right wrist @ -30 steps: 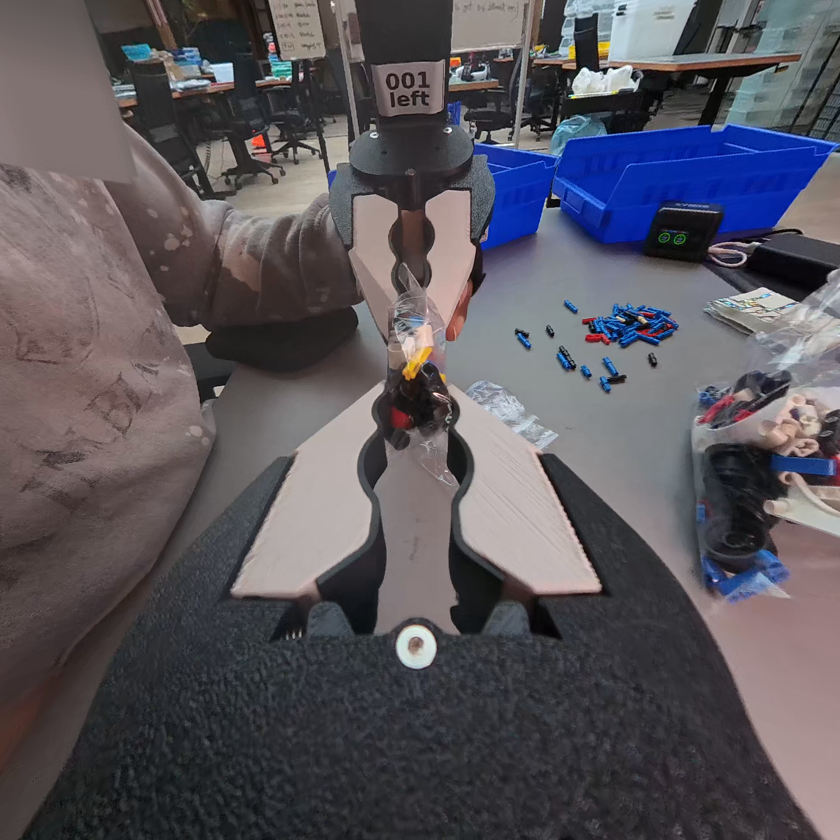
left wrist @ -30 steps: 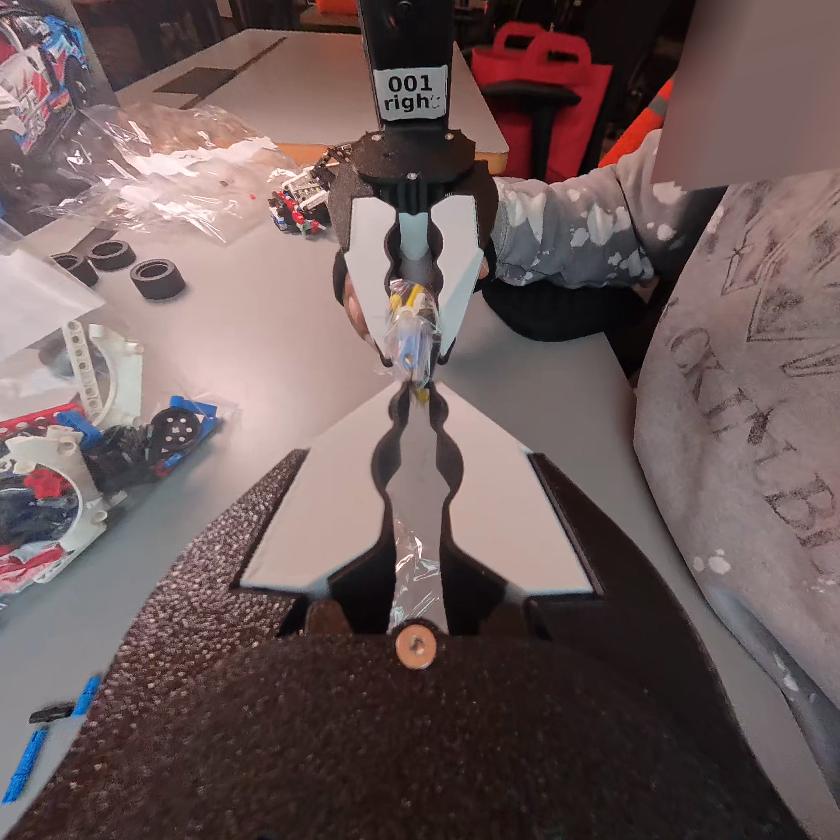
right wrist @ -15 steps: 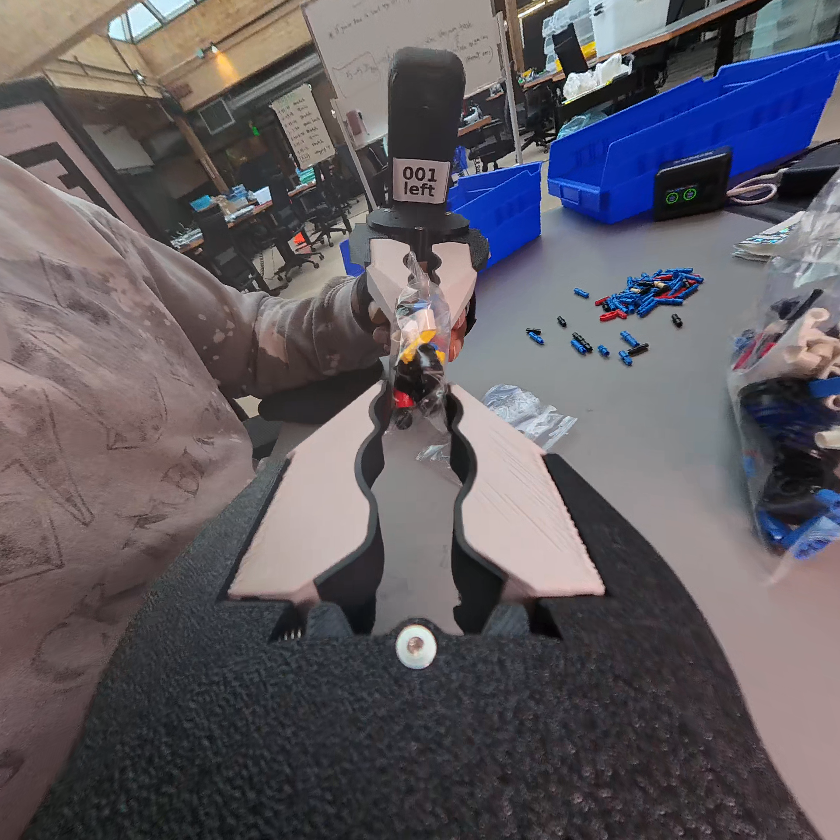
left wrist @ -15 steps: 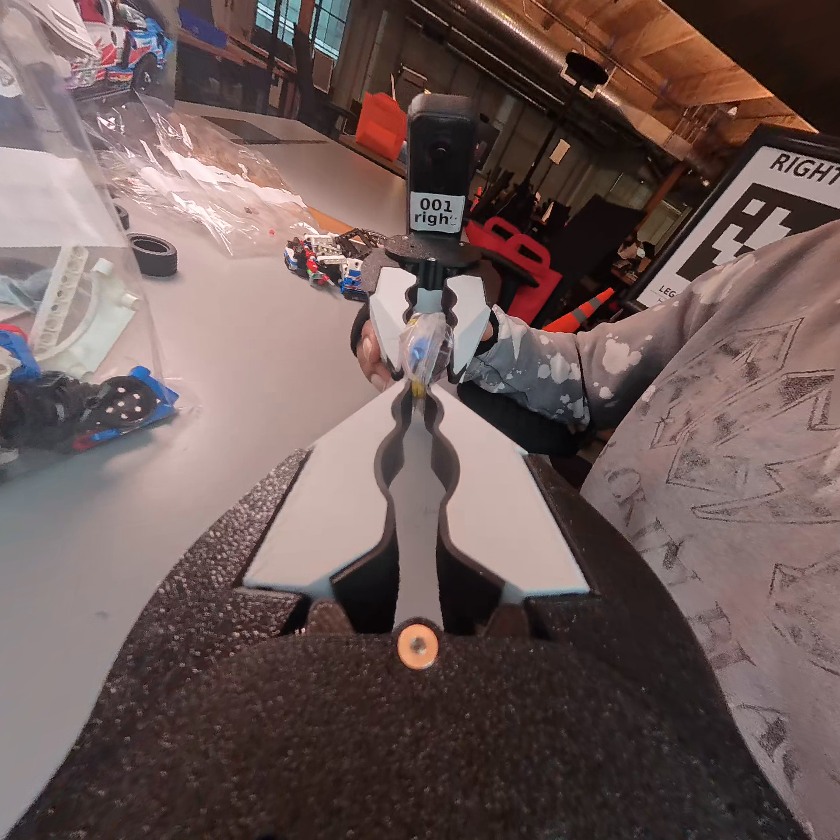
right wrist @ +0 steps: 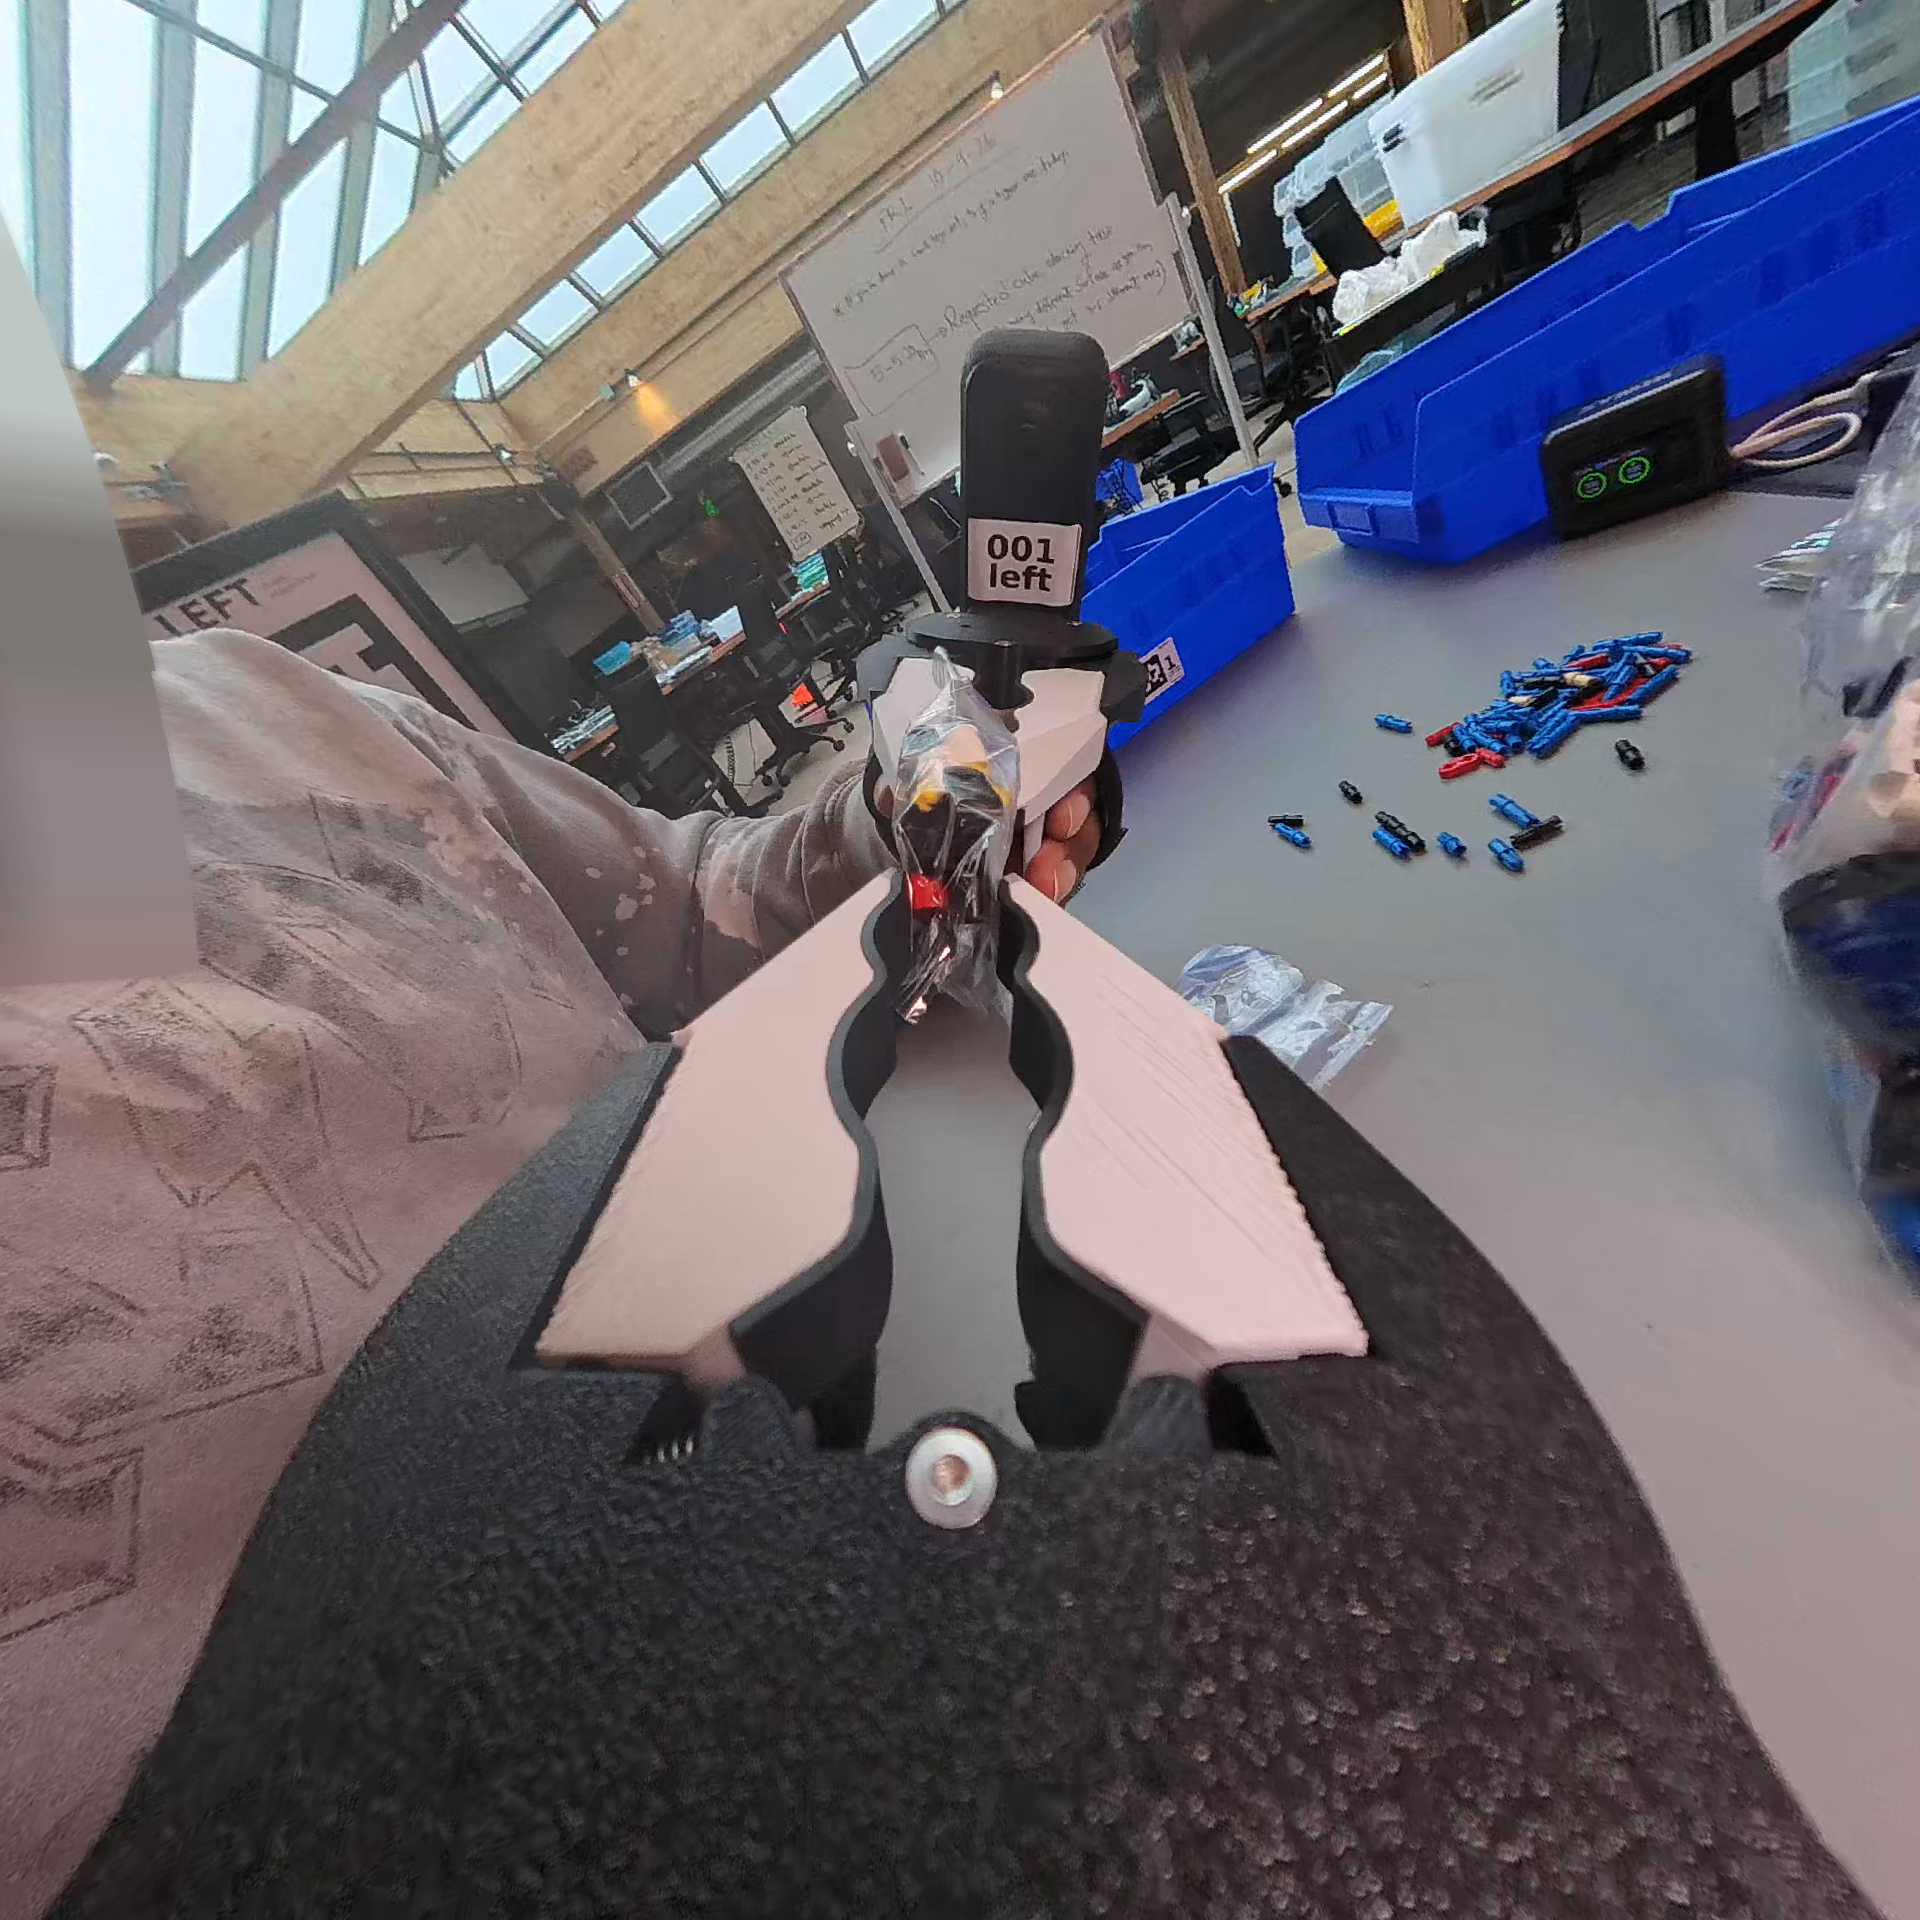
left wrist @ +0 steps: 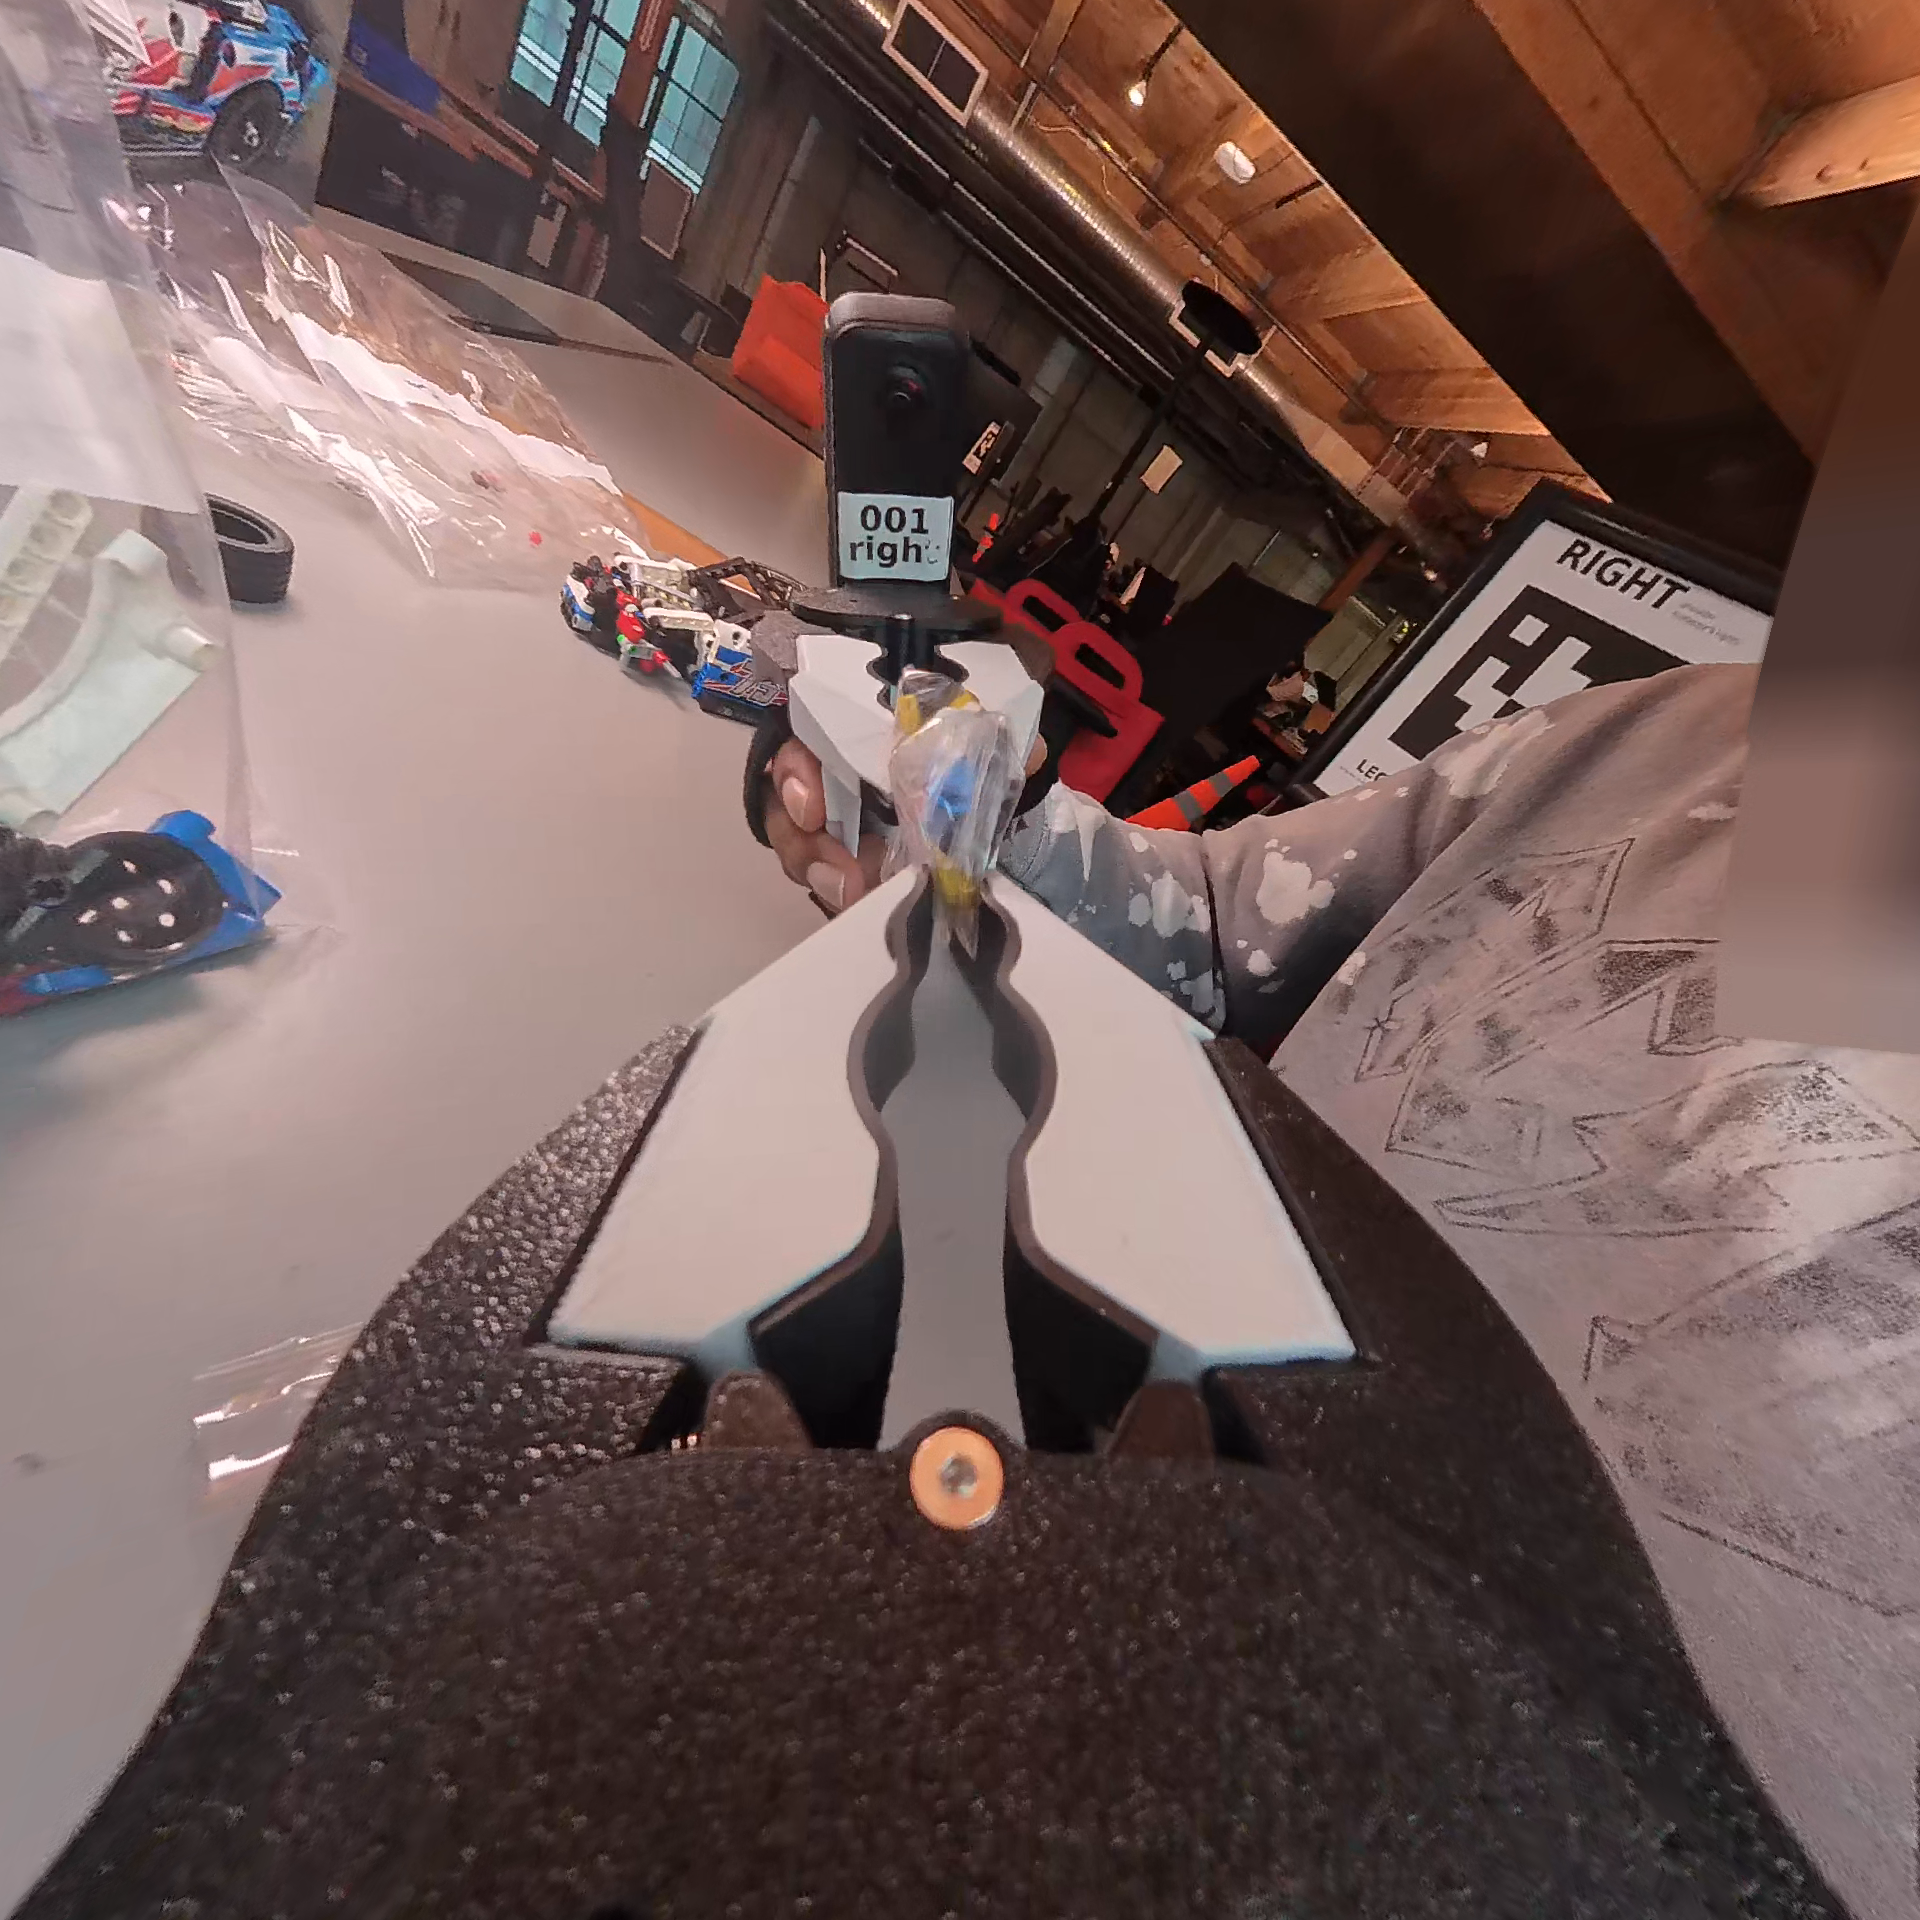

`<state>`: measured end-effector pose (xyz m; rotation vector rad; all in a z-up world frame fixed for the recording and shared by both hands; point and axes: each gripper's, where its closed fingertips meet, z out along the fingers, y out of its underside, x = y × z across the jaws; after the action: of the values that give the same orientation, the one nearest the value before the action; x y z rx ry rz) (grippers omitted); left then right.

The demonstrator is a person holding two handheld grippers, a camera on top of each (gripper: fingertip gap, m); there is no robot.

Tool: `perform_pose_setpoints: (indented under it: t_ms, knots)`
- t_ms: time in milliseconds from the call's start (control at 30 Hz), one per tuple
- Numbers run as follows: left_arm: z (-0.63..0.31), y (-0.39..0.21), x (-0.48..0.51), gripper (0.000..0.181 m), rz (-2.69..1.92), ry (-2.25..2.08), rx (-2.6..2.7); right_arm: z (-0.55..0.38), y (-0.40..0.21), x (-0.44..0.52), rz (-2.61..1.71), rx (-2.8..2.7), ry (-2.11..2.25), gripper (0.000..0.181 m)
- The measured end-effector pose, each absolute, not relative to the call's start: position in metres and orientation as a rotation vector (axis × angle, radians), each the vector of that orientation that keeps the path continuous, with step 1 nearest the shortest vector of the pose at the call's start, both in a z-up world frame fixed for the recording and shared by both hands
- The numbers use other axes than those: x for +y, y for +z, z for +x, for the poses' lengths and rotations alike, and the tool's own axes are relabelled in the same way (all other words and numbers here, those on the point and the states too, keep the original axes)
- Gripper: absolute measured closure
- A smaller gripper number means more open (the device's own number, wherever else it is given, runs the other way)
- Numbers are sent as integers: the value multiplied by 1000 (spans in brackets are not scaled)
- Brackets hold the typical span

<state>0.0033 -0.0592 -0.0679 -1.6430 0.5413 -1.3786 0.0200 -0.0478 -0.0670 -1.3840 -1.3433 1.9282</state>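
So both tongs were up off the counter (left wrist: 436,935) facing each other tip to tip, with one small clear plastic bag of toy building pieces (left wrist: 948,800) strung between them. The left tongs (left wrist: 951,914) were clenched on one end of the bag, and the right tongs (right wrist: 951,935) were clamped on the other end, red and black bits bunched right at their tips. The bag's long axis ran straight along the line between the two, so neither was really nearer; it sat dead in the middle.

Writing-wise: each gripper had a white sticker on its camera post, black-and-white marker boards stood behind the person's sleeves, and a whiteboard (right wrist: 997,270) had handwriting on it. No brand I could make out on the bag.
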Motion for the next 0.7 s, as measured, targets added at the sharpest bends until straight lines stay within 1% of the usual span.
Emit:
perform_pose_setpoints:
  t_ms: [100,133,167,200,367,433,467,500,600,700]
  knots:
    - [3,-69,-59,164,-1661,-1356,553,19,-70,-46,-1401,-1346,1888,167]
    - [2,-70,-59,166,-1669,-1339,556,19,-70,-46,-1405,-1348,1885,167]
    - [2,-70,-57,174,-1670,-1320,554,18,-70,-46,-1407,-1353,1877,167]
    - [1,-69,-55,178,-1664,-1297,548,18,-69,-46,-1410,-1356,1860,166]
    - [-4,-50,-44,178,-1622,-1207,519,13,-44,-35,-1399,-1381,1696,166]
    - [-15,-37,-35,176,-1588,-1113,489,10,-20,-21,-1384,-1384,1604,166]
    - [-24,-33,-29,167,-1585,-1051,471,10,-2,-9,-1385,-1363,1576,166]
    - [-34,-32,-25,163,-1592,-979,463,9,15,6,-1393,-1361,1522,166]
    - [-53,-39,-22,164,-1617,-837,459,-1,62,69,-1459,-1394,1220,167]
    - [-64,-51,-18,163,-1635,-836,396,-22,91,127,-1565,-1467,955,166]
